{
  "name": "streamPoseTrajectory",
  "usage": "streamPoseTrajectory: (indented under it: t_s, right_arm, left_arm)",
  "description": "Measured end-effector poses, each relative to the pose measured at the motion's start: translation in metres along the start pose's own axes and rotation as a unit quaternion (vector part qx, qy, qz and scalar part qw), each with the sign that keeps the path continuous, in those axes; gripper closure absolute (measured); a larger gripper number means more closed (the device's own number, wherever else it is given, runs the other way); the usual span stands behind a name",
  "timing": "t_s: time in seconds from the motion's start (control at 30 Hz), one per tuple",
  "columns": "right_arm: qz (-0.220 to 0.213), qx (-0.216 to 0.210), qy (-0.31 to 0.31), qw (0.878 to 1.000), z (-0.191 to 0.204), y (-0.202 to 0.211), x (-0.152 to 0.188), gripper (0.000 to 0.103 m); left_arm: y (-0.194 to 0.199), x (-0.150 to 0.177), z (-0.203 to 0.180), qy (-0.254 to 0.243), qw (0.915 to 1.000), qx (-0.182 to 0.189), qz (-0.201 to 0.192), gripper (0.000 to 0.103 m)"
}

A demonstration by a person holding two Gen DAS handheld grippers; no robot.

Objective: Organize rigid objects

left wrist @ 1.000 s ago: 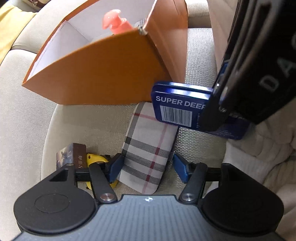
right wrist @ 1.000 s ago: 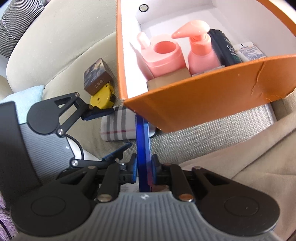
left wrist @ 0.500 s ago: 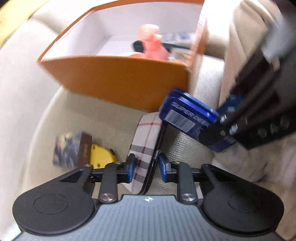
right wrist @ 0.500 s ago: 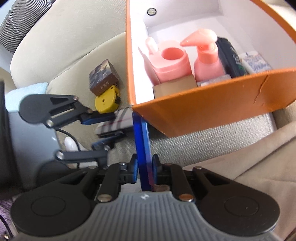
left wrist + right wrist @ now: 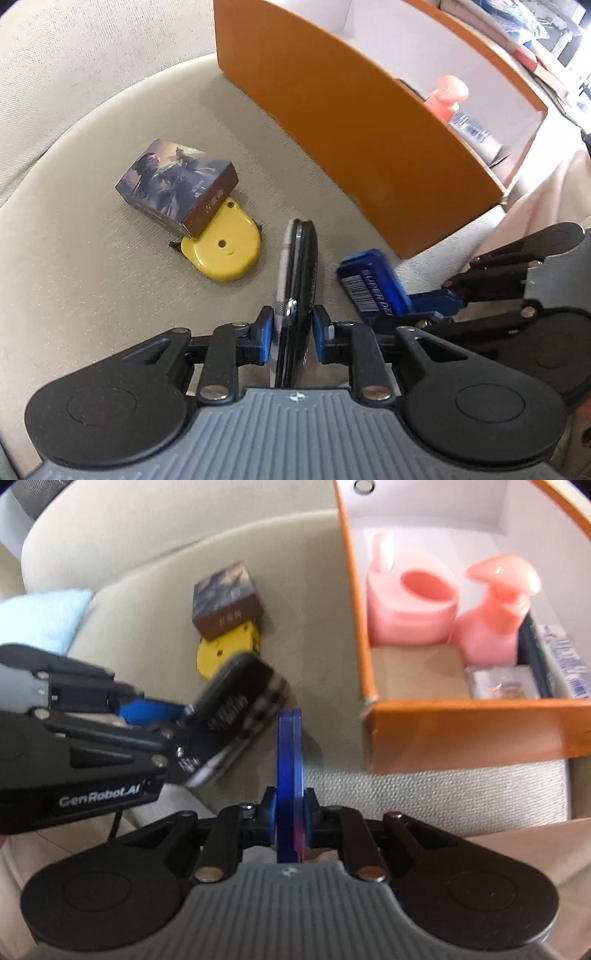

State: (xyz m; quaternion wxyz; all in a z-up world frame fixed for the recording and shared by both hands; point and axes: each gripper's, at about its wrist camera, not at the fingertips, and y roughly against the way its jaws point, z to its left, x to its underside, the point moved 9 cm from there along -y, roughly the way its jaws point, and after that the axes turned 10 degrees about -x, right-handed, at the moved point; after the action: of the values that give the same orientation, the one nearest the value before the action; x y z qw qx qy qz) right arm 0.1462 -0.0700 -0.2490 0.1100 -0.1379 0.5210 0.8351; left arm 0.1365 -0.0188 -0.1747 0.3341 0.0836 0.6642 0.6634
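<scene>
right wrist: orange box [image 5: 461,734] holds pink bottles [image 5: 495,624] (jaws clamp flat cases).

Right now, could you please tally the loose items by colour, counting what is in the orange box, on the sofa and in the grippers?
Pink: 2, jug, pump bottle
Blue: 1, tin
Plaid: 1, case
Yellow: 1, tape measure
Brown: 1, illustrated box
Other boxed items: 4, partly hidden
Total: 10
</scene>
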Motion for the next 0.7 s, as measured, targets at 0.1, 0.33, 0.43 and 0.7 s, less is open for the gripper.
streamPoseTrajectory:
  t_s: [0.1,0.33,0.43,0.7]
  right_arm:
    - [0.001,-0.004,-0.007,1.0,-0.002,-0.008,-0.002,0.083]
    - [0.0,-0.005,-0.004,1.0,-0.004,-0.013,-0.004,0.088]
    - [-0.006,-0.011,0.002,1.0,0.0,-0.009,-0.005,0.089]
    - [-0.046,-0.012,0.034,0.998,0.01,0.027,-0.01,0.09]
  left_arm:
    - [-0.003,0.0,0.0,0.009,0.9999,0.01,-0.002,0.079]
    - [-0.003,-0.002,-0.002,0.028,0.9995,0.016,0.0,0.081]
    - [0.002,0.0,0.0,0.034,0.9994,0.006,0.0,0.082]
    - [0.035,-0.013,-0.004,0.06,0.9975,-0.006,-0.038,0.083]
